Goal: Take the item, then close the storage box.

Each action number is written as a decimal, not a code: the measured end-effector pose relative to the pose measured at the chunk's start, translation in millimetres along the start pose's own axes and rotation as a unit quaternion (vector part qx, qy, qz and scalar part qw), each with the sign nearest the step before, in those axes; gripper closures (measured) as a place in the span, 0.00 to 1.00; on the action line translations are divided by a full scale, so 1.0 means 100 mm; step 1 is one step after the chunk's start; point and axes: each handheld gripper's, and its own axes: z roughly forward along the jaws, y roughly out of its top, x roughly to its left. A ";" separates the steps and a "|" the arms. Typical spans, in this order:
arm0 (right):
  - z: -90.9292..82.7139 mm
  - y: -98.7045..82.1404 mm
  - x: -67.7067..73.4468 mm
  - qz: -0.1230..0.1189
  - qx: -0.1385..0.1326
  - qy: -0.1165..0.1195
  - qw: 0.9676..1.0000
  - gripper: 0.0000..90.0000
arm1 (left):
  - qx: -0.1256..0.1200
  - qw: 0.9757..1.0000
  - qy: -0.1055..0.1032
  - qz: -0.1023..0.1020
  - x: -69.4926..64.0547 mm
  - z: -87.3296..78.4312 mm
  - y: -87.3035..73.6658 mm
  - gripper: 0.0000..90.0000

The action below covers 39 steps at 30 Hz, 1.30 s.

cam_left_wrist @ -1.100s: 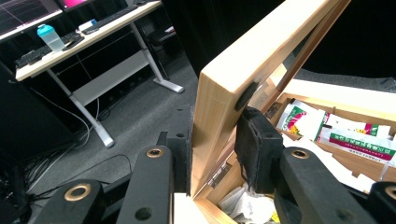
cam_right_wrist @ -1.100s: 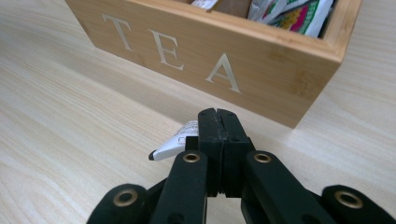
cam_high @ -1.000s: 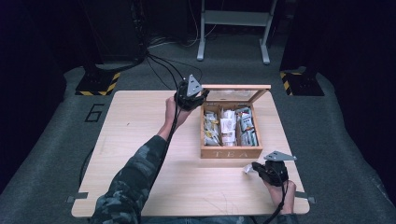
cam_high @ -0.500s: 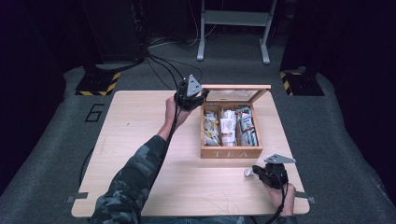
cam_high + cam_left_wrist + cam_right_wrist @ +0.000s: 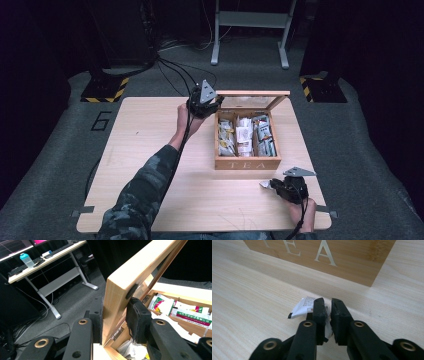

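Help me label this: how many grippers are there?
2. The left gripper clamps the tea box's raised lid; the right gripper pinches a tea packet near the table's front edge.

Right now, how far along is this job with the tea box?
The lid of the tea box is already up, with the left gripper clamped on its edge. One tea packet is out, pinched in the right gripper low over the table in front of the box. Many packets remain inside. Probably left: setting this one down and shutting the lid.
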 end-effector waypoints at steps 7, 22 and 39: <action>-0.05 0.01 -0.03 0.009 -0.022 0.010 1.000 0.44 | 0.000 1.000 0.000 0.000 0.00 0.00 0.00 0.75; -0.31 -0.16 -0.32 0.027 -0.069 -0.024 0.997 0.00 | 0.001 1.000 0.000 0.001 -0.01 -0.01 0.00 0.75; -0.15 -0.29 -0.61 0.046 -0.023 -0.069 0.996 0.00 | 0.004 1.000 -0.009 -0.007 -0.05 -0.04 -0.03 0.74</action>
